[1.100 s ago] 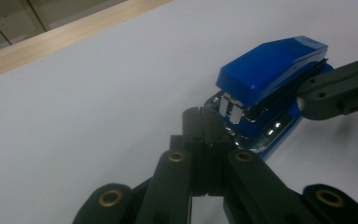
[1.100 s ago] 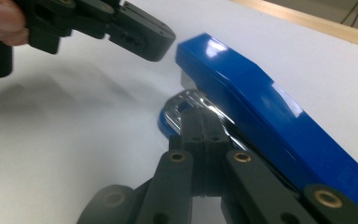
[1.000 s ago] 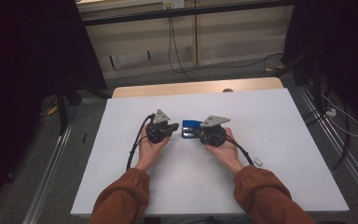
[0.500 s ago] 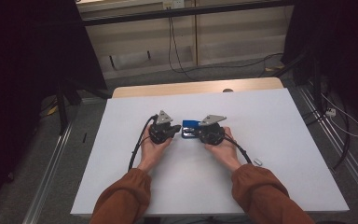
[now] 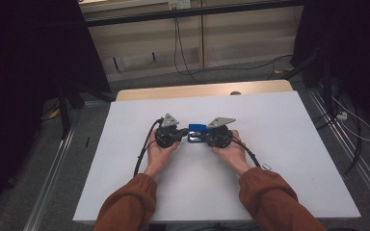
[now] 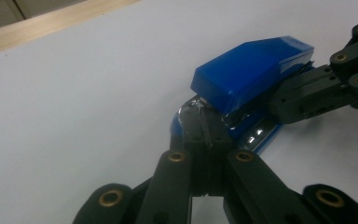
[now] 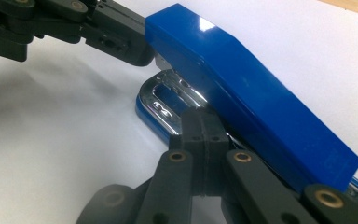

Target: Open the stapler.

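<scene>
High view: blue stapler [image 5: 197, 132] lies mid-table [image 5: 289, 144], between the two grippers, a hand behind each. Left gripper [image 5: 179, 136] comes at it from the left, right gripper [image 5: 203, 138] from the right. Left gripper view: jaws pressed together, tips against the chrome front of the stapler's [image 6: 249, 74] base, nothing pinched between them. Right gripper view: jaws likewise closed tight, tips up against the stapler [image 7: 251, 88] under its raised blue top; left gripper [image 7: 142, 51] touches the top's front end.
</scene>
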The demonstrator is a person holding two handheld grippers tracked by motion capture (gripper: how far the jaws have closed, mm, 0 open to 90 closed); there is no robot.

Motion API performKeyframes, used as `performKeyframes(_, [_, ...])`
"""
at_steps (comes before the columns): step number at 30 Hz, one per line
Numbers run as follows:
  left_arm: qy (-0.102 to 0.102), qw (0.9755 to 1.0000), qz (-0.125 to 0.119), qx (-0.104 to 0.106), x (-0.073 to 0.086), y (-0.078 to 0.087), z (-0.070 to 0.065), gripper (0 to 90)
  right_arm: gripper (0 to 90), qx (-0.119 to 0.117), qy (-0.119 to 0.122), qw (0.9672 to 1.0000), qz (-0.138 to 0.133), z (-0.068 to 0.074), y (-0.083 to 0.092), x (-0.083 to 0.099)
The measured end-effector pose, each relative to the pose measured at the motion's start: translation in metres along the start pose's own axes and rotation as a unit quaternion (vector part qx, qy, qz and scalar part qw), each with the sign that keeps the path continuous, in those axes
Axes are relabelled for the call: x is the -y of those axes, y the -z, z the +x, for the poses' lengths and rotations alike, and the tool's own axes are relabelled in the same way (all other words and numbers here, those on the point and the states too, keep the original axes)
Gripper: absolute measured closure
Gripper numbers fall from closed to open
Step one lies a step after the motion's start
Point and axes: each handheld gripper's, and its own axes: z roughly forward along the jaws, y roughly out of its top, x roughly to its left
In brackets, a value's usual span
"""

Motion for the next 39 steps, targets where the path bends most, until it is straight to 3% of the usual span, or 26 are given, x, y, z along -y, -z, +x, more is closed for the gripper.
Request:
performKeyframes(5, [-0.009, 0.9999, 0.002, -0.005, -0.001, 0.0004, -0.0011, 90.0, 90.0, -0.005, 0.01, 0.9999, 0.001, -0.0002, -0.0008, -0.0007])
performKeyframes(9, [-0.002, 1.0, -0.005, -0.005, -0.0018, 0.0005, -0.002, 90.0, 90.0, -0.005, 0.014, 0.9999, 0.0, 0.0003, -0.0012, -0.0007])
performKeyframes(37, [-0.002, 0.9999, -0.013, -0.005, -0.0082, 0.0052, -0.0049, 90.0, 90.0, -0.006, 0.004, 1.0, 0.0, -0.0004, -0.0011, -0.0005])
performKeyframes(39, [-0.003, 0.9999, -0.016, -0.004, -0.0097, 0.0061, -0.0053, 90.0, 90.0, 0.004, 0.032, 0.9995, 0.001, 0.0025, -0.0013, -0.001])
